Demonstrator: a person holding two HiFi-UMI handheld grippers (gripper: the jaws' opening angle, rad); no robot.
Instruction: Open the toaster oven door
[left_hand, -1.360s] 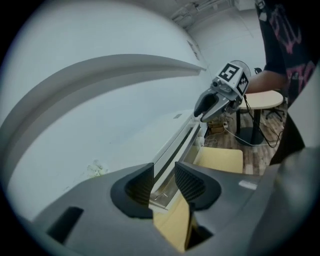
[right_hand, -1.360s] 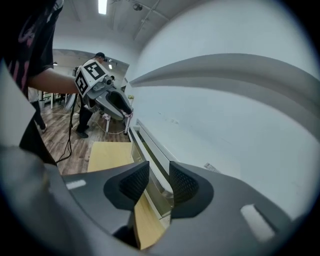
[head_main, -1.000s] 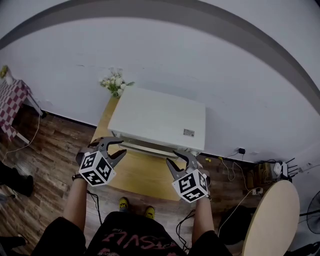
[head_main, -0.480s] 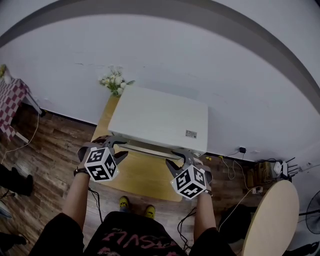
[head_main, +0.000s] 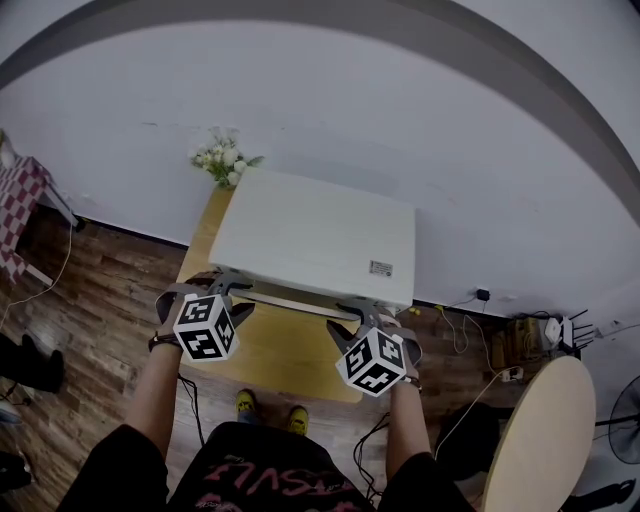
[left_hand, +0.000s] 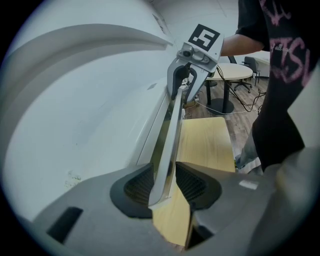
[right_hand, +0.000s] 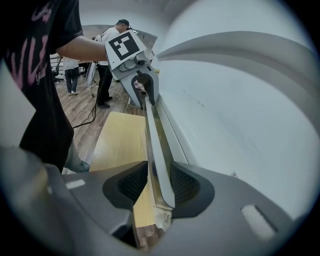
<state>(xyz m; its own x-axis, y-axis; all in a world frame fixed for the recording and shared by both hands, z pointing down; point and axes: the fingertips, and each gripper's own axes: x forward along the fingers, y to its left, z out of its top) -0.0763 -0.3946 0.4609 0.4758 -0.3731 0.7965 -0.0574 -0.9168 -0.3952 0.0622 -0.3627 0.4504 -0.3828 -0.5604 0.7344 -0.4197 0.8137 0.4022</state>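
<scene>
My left claw is clenched on the door handle at the left end of the toaster oven's front. The silver bar runs straight between the two ribbed pads, which sit against its sides. My right claw is clenched on the same handle at the oven's right end, again with a pad on each side. Both claws point down and forward at the oven, with their marker cubes turned up towards me. From each one I can see the other at the far end of the bar.

The handle lies along the upper front edge of the oven, just beside the white door. I cannot tell how far the door stands off from the oven body.

The oven is a white box, and it stands on a pale wooden surface that reaches out in front of it towards my feet. At the oven's back left corner, on that surface, is a bunch of white flowers. Behind the oven rises a plain white wall. To the oven's right, well apart from it, stands a round table, with cables on the wooden floor between them.
</scene>
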